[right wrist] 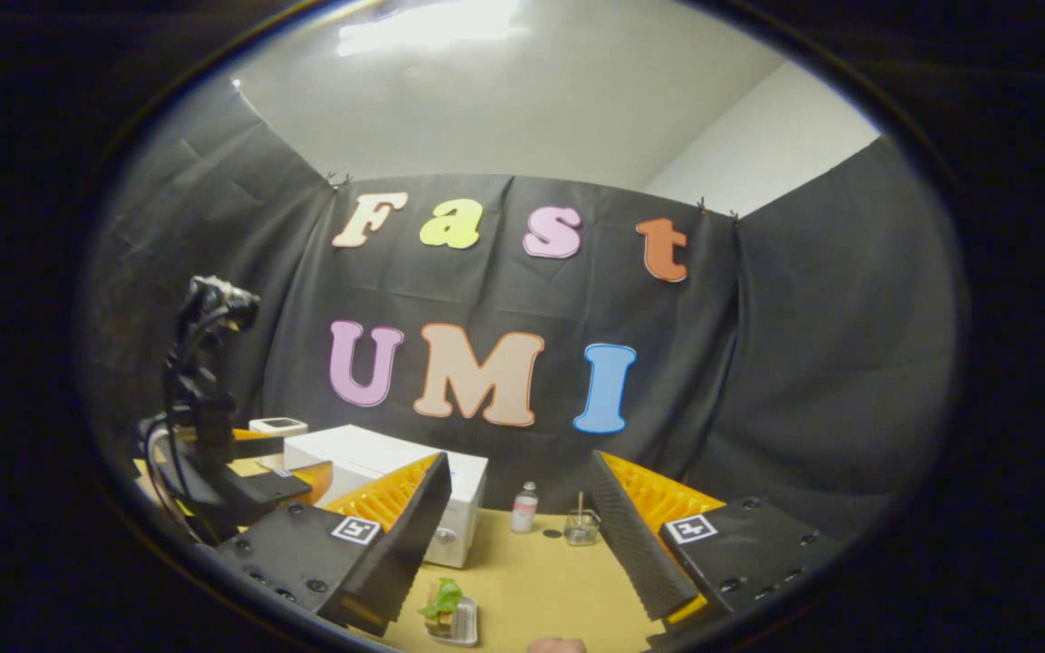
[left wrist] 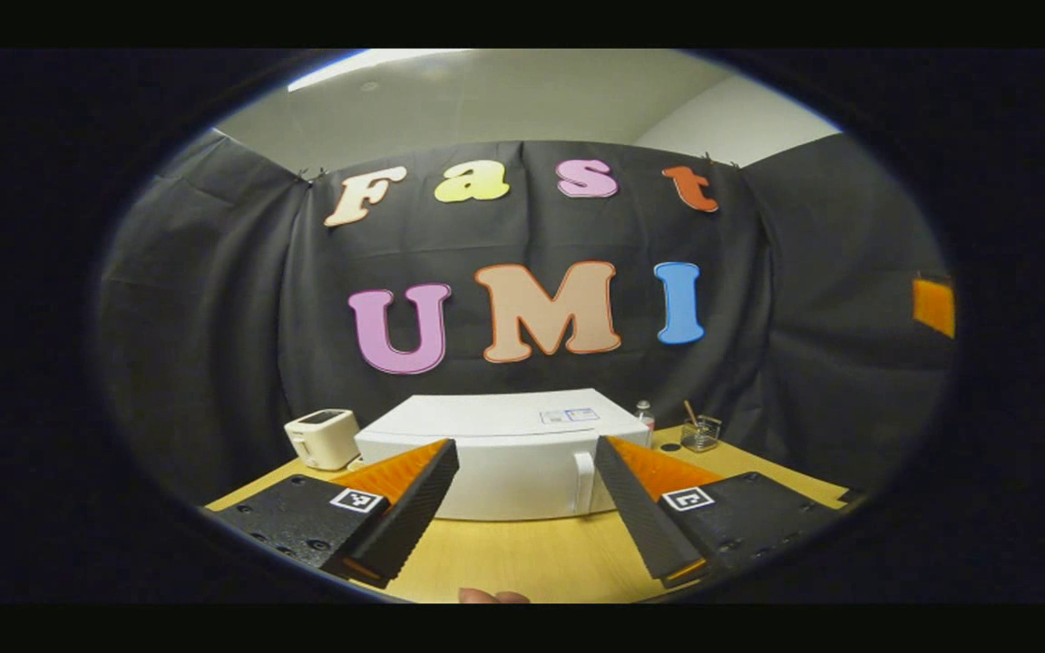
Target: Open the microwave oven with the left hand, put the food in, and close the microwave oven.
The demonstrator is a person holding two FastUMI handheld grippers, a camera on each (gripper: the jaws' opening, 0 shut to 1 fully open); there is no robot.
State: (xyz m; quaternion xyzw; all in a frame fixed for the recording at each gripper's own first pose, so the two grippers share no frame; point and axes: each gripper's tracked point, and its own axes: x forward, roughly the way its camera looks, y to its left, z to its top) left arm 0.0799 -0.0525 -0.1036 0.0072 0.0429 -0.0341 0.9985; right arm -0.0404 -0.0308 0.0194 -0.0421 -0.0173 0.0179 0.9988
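1. A white microwave oven is seen toward the back edge of a wooden table, its door shut and a vertical handle at the door's right side
2. The left gripper is held spread wide and empty, level with the door front and apart from it
3. The right gripper is likewise parted wide with nothing held; the food, a small tray of snack with a green leaf, lies at the table's near edge, between its fingers
4. A toaster stands left of the oven, a small bottle and a glass jar to its right
5. A risk is judged: a grip missing the slim handle could shove the oven backward
6. The tray is partly cut off, and its contents are hard to make out
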